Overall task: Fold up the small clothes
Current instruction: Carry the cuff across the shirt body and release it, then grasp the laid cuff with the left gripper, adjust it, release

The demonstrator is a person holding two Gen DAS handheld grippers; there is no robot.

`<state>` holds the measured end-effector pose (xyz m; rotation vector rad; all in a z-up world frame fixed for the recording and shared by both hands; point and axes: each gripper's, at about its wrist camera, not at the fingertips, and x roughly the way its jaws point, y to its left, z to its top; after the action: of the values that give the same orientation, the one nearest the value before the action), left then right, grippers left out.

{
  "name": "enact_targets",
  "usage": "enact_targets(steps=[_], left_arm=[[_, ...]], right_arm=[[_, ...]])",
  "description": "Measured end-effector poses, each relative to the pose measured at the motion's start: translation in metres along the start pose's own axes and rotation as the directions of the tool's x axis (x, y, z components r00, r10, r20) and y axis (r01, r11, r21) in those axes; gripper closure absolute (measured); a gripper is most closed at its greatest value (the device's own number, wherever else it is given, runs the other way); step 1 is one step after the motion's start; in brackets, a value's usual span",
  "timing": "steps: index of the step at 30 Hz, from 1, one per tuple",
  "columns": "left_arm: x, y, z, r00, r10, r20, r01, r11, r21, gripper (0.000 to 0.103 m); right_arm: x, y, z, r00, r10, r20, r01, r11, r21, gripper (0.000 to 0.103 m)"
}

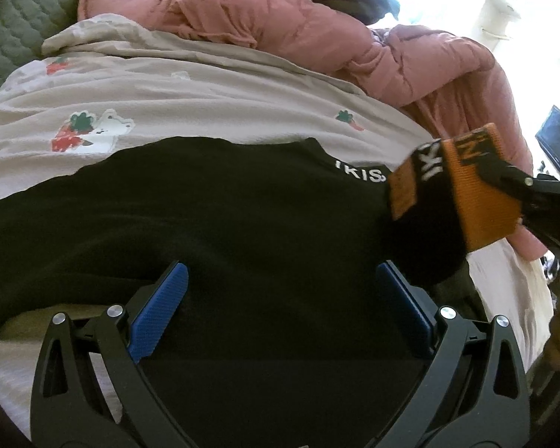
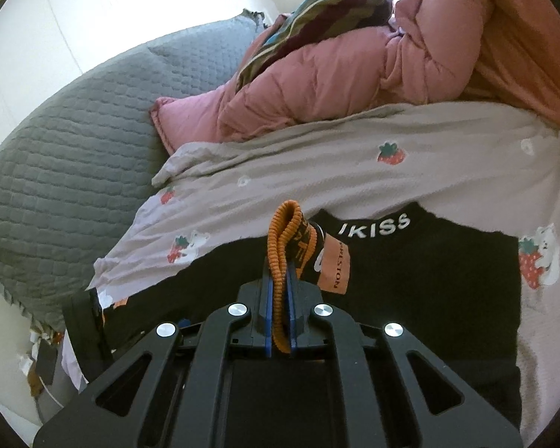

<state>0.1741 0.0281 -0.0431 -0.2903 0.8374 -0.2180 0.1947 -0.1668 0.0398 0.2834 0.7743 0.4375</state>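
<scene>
"KISS" on the black garment [image 2: 410,261] — "RLSTON" on its orange label [image 2: 336,267].

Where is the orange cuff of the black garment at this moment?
The orange cuff is pinched in the shut right claw, held above the black garment near its white lettering. In the left wrist view it is at the right edge.

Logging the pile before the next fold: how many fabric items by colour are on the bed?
Black with orange cuff: 1, the garment
Pink: 1, the puffy jacket
Strawberry print: 1, the sheet
Grey: 1, the quilt
Striped: 1, the cloth
Total: 5
</scene>
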Motion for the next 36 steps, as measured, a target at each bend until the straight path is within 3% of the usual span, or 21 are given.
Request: enact_targets(steps=[5,7,9,18,27,29,30,31,32,34,36], left_arm=[[0.004,-0.002,-0.001,1.0,-0.015,-0.009,0.015,1.0,0.014,0.008],[0.006,0.0,-0.001,1.0,-0.02,-0.016,0.02,1.0,0.007,0.008],[0.008,0.002,-0.001,0.999,-0.028,-0.025,0.028,1.0,-0.002,0.008],[0.018,0.021,-0.004,0.994,-0.096,-0.059,0.089,0.991,-0.104,0.008],[0.032,0.022,0.004,0.99,-0.122,-0.071,0.106,0.974,-0.2,0.01],[0.038,0.02,0.008,0.986,-0.149,-0.079,0.128,0.966,-0.225,0.019],[0.043,0.019,0.009,0.983,-0.158,-0.089,0.131,0.958,-0.254,0.034],[0.048,0.019,0.01,0.984,-0.145,-0.1,0.113,0.955,-0.274,0.039],[0.051,0.02,0.01,0.987,-0.127,-0.1,0.096,0.957,-0.275,0.053],[0.054,0.019,0.011,0.991,-0.087,-0.098,0.06,0.967,-0.248,0.098],[0.049,0.022,0.012,0.992,-0.104,-0.077,0.082,0.967,-0.243,0.098]], right_arm=[[0.009,-0.001,-0.005,1.0,0.011,-0.02,-0.011,1.0,0.011,0.092],[0.01,-0.002,-0.005,1.0,0.015,-0.02,-0.014,1.0,0.013,0.076],[0.009,-0.003,-0.006,1.0,0.019,-0.014,-0.019,1.0,0.011,0.069],[-0.003,-0.036,-0.011,0.996,-0.089,0.016,0.089,0.996,0.024,0.06],[-0.036,-0.103,-0.022,0.97,-0.234,0.064,0.225,0.966,0.128,0.059],[-0.042,-0.113,-0.025,0.964,-0.256,0.07,0.245,0.959,0.143,0.059],[-0.045,-0.12,-0.027,0.962,-0.264,0.072,0.25,0.955,0.16,0.059],[-0.046,-0.122,-0.027,0.961,-0.266,0.073,0.251,0.953,0.168,0.059],[-0.049,-0.128,-0.029,0.96,-0.27,0.074,0.253,0.95,0.182,0.059],[-0.052,-0.134,-0.031,0.958,-0.275,0.077,0.256,0.947,0.195,0.058],[-0.054,-0.139,-0.033,0.958,-0.276,0.076,0.256,0.945,0.201,0.058]])
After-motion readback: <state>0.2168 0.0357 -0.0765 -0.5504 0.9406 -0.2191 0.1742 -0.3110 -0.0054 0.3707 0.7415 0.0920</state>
